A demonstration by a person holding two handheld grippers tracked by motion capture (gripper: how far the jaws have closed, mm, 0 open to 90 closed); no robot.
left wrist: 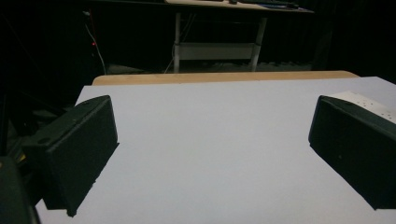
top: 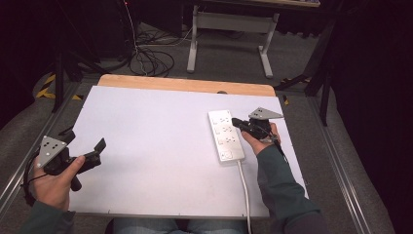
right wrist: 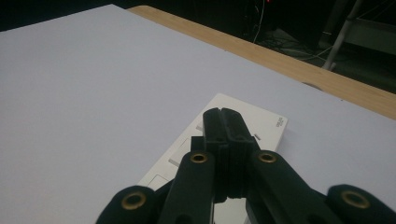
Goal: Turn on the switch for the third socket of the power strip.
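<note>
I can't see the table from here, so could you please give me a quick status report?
Left gripper open, empty, over bare table. Right gripper shut, jaws empty, above the power strip. Strip flat, cord trailing toward the person.

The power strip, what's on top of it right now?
The shut right gripper is over the power strip, its tips above the sockets. Whether they touch, and what lies directly beneath them, is covered.
</note>
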